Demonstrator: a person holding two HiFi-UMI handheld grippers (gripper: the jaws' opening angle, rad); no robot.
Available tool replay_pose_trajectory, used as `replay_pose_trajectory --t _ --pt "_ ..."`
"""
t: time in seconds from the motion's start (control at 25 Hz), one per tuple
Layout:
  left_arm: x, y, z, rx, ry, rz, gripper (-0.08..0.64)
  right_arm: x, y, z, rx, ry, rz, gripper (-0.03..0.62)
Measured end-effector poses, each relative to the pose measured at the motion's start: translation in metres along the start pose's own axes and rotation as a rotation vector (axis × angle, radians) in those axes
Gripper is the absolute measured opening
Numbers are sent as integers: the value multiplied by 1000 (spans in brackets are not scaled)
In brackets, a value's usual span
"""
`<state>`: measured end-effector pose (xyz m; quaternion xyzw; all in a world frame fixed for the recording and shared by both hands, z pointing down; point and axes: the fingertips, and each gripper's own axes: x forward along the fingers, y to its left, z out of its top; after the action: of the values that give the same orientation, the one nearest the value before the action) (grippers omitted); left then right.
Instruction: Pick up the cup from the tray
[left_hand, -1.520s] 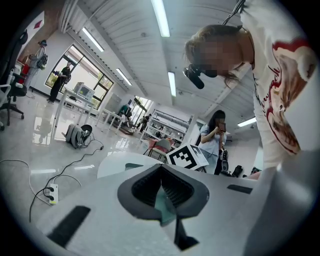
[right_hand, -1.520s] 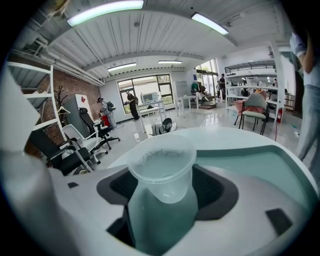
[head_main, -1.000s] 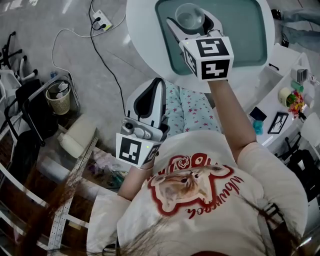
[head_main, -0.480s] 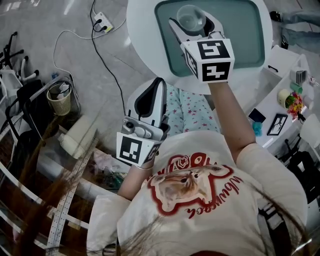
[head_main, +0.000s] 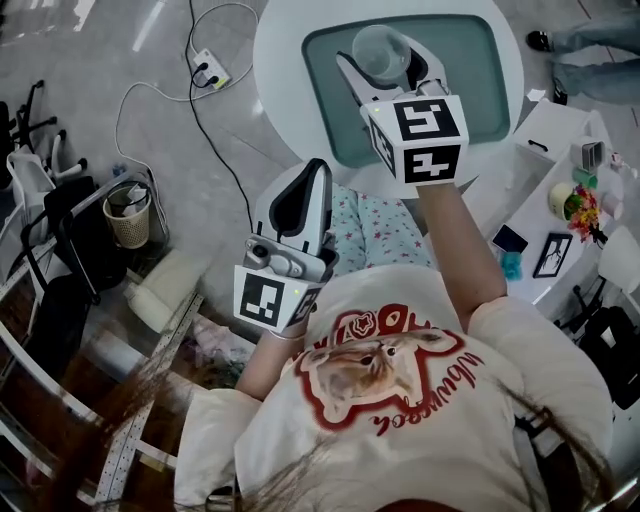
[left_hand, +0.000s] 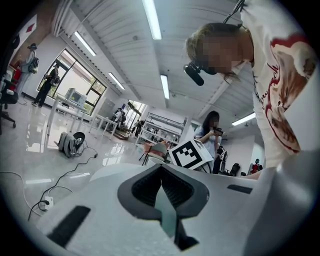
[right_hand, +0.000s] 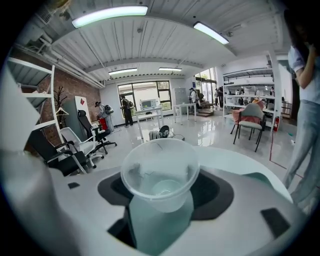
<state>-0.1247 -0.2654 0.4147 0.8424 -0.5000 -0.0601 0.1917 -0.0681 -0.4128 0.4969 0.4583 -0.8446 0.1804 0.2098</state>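
Clamping the clear cup (right_hand: 159, 170) in the right tongs (head_main: 386, 58) over the far teal tray (head_main: 480, 90) on the white bench (head_main: 285, 60), holding the left tongs (head_main: 318, 168) together, empty, nearer.

cup (right_hand: 160, 172) thin clear plastic, glossy, faintly cloudy; right gripper (right_hand: 162, 192) white matt plastic shell, dark matt rubbery-looking pads (right_hand: 215, 195); left gripper (left_hand: 161, 167) same matt white plastic, dark ribbed lining; marker cube (head_main: 420, 135) matt black-and-white print; tray (head_main: 480, 70) smooth teal, low sheen, looks plastic; table (head_main: 290, 60) smooth white, semi-gloss; floor (right_hand: 210, 131) polished, mirror-glossy; shirt (head_main: 400, 420) soft cloth with print; star-print cloth (head_main: 385, 225) matt fabric; basket (head_main: 130, 218) woven-looking, rough; wall (right_hand: 75, 102) rough brick
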Motion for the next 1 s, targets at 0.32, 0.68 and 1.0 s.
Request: replay_pose_trajectory --t 0.32,0.68,1.0 --pt "5 -4 16 16 -19 -11 14 -20 0 17 -29 -11 -3 307" --pt "8 -13 41 34 -51 -37 14 -46 6 49 -15 -44 9 307" --pt "6 -20 62 89 -87 -57 14 -76 12 82 -54 -80 12 307"
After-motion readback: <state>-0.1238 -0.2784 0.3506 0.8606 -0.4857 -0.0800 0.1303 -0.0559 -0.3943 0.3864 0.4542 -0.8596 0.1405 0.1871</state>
